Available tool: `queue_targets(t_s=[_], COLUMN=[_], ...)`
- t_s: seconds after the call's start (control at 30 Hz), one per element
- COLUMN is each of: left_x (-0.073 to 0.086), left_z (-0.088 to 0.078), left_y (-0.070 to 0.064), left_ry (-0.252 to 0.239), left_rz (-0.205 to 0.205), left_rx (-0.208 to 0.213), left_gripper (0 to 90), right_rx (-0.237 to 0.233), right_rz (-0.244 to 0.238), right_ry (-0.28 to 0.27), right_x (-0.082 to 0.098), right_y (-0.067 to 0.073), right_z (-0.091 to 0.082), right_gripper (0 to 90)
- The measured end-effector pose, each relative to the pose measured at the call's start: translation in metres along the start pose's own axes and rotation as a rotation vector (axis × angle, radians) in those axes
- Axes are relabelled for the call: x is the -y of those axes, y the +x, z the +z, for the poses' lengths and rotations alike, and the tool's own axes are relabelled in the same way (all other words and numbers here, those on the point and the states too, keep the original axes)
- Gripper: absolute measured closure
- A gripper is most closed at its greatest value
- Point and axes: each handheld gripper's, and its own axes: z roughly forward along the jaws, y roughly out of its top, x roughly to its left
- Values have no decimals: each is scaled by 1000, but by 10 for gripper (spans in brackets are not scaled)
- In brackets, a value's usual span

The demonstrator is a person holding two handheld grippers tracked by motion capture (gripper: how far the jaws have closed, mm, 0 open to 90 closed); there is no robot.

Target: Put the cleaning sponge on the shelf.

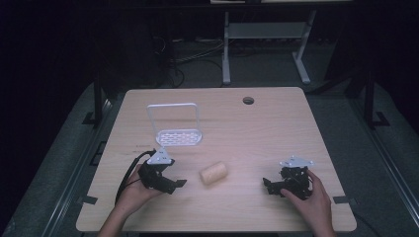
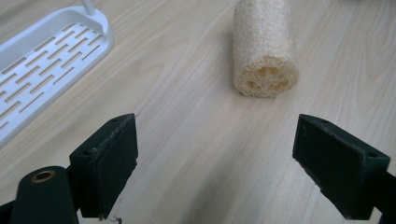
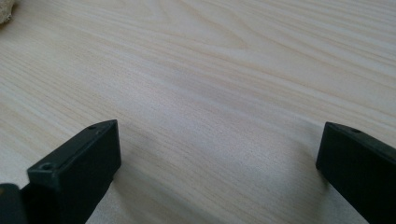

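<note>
lying on its side, loofah (image 1: 213,173) faces left hand-held gripper (image 1: 179,183).

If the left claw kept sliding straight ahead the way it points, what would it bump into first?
Most likely the loofah piece, lying just ahead of the open left claw and slightly to one side. The white rack sits off to the other side.

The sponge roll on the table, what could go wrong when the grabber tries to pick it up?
The loofah roll lies on its side, apart from the open left gripper, so a nudge from one jaw might roll it away across the table. It looks soft, so a hard squeeze may squash it. The white rack sits close by, and a wide swing could bump it.
</note>
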Motion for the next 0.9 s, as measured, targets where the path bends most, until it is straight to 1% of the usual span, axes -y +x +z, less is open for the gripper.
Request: queue_targets(t_s=[0.03,0.1,0.2,0.27,0.3,0.33,0.43,0.47,0.77,0.9], left_x=[-2,-3,-8,-9,-10,-11,-13,-13,-21,-25], left_z=[1,1,3,3,5,6,8,8,12,13], left_y=[0,-1,-1,-2,-2,-2,-3,-3,-4,-5], left_ry=[2,-2,2,1,-10,-8,-4,-1,-7,-5], left_rz=[6,2,18,18,12,20,21,28,38,49], left_rx=[2,4,8,9,16,18,24,25,36,42], left_gripper=[138,137,137,137,137,137,137,137,137,137], right_rx=[0,0,0,0,0,0,0,-1,-1,-1], right_rz=[0,-1,0,0,0,0,0,-1,0,-1], right_ry=[0,0,0,0,0,0,0,0,0,0], right_x=[0,0,0,0,0,0,0,0,0,0], right_y=[0,0,0,0,0,0,0,0,0,0], right_z=[0,0,0,0,0,0,0,0,0,0], right_gripper=[0,0,0,0,0,0,0,0,0,0])
